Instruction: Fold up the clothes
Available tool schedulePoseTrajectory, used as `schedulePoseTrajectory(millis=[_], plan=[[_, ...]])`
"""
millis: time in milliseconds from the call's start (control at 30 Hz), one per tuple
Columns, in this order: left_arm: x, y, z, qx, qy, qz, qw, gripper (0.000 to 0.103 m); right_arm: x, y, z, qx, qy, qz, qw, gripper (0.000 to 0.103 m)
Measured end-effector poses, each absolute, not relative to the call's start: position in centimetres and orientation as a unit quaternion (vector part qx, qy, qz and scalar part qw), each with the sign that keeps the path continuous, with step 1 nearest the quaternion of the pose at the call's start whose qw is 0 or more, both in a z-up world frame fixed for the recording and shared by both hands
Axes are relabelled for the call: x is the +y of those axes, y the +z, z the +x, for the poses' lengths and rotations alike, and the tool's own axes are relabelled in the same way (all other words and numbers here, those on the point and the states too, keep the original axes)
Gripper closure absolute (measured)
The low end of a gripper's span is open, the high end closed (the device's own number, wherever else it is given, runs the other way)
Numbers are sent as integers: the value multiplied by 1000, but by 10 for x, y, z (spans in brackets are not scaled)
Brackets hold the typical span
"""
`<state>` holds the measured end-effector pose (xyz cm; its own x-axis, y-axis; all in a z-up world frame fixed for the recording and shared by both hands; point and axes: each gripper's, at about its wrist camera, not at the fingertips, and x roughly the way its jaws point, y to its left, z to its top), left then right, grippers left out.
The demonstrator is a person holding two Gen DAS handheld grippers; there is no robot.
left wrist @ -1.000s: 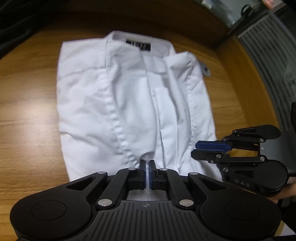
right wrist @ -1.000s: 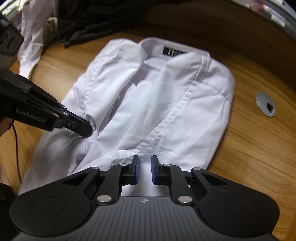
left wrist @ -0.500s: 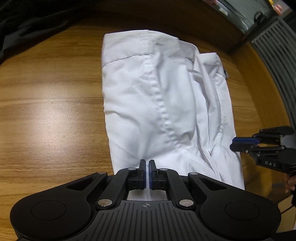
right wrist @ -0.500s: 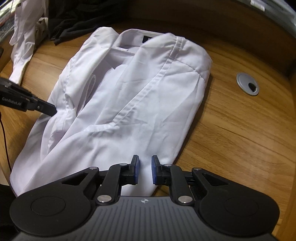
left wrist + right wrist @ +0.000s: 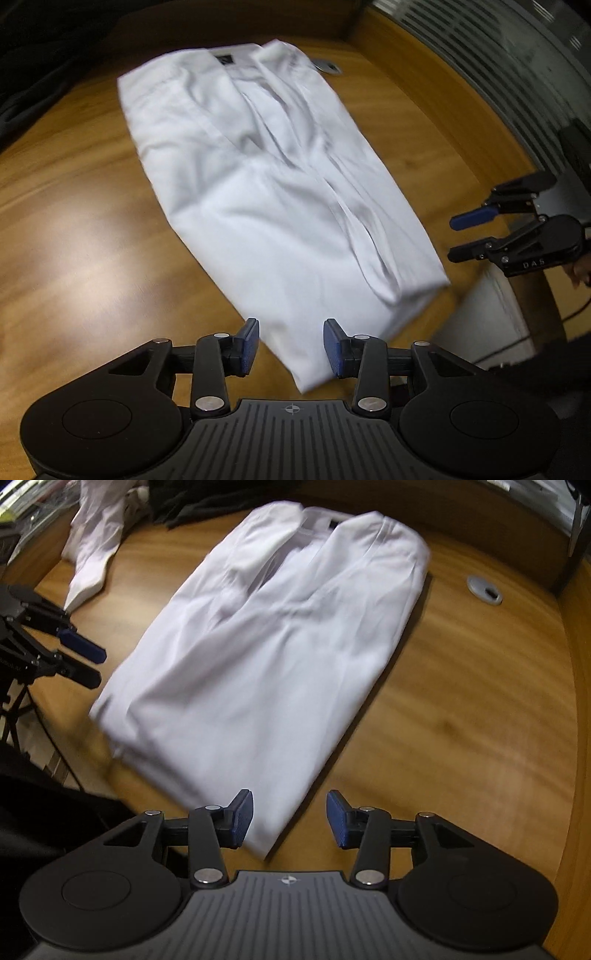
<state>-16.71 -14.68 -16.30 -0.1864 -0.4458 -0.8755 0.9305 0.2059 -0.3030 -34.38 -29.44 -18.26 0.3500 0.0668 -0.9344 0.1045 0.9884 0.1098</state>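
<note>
With both sides folded in, the white shirt [image 5: 280, 206] is lying lengthwise on the counter [image 5: 74, 221]; left gripper [image 5: 291, 347] and right gripper [image 5: 290, 821] are hovering, jaws wide, empty. Next: probably gripping the hem, folding toward the collar.

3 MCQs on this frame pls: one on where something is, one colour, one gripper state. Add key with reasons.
1. Where does the round grey cable grommet sit relative to the white shirt in the right wrist view?
A. right of it, near the collar end
B. under its hem
C. left of it

2. What colour are the pads on the gripper fingers?
A. red
B. blue
C. white

3. What state are the two grippers in?
A. both shut on cloth
B. only the left open
C. both open, holding nothing

Key: 1 A, the grommet lies on bare wooden table right of the collar. 2 B, blue pads show in both views. 3 C, left gripper and right gripper both stand spread with nothing clamped.
</note>
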Motion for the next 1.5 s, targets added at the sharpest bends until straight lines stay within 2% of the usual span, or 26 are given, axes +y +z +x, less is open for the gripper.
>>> schedulePoseTrajectory(millis=[300, 333, 367, 400, 500, 633, 767, 800, 833, 867, 933, 1000, 1067, 1233, 1500], plan=[[-143, -182, -197, 479, -581, 314, 579, 63, -247, -199, -357, 586, 11, -34, 810, 54], [-144, -183, -199, 474, -578, 320, 582, 67, -244, -200, -356, 585, 13, -44, 810, 54], [-145, -183, -200, 471, -578, 323, 583, 84, -241, -200, -354, 583, 16, -53, 810, 54], [-145, -183, -201, 471, -579, 322, 583, 91, -237, -199, -352, 580, 18, -66, 811, 54], [-145, -173, -203, 459, -582, 317, 592, 95, -224, -196, -348, 567, 29, -109, 816, 53], [-146, -154, -199, 463, -583, 306, 593, 97, -200, -197, -343, 543, 46, -164, 822, 42], [-147, -139, -191, 475, -583, 284, 595, 97, -180, -207, -339, 528, 37, -216, 821, 43], [-147, -136, -189, 477, -582, 280, 596, 97, -176, -211, -339, 523, 28, -234, 819, 44], [-146, -133, -188, 478, -582, 276, 597, 97, -173, -212, -339, 519, 20, -247, 818, 52], [-146, -131, -187, 478, -583, 273, 598, 97, -172, -211, -338, 517, 12, -255, 817, 77], [-144, -126, -191, 467, -585, 282, 600, 94, -171, -206, -337, 511, 1, -264, 818, 91], [-140, -120, -200, 430, -590, 311, 609, 80, -173, -191, -334, 509, -5, -254, 823, 95], [-136, -115, -211, 391, -602, 336, 609, 39, -176, -175, -330, 509, -8, -249, 824, 97], [-134, -116, -240, 312, -626, 392, 597, 31, -186, -144, -317, 513, -8, -241, 824, 98], [-153, -132, -248, 240, -607, 418, 631, 30, -197, -117, -302, 515, 11, -251, 819, 98]])
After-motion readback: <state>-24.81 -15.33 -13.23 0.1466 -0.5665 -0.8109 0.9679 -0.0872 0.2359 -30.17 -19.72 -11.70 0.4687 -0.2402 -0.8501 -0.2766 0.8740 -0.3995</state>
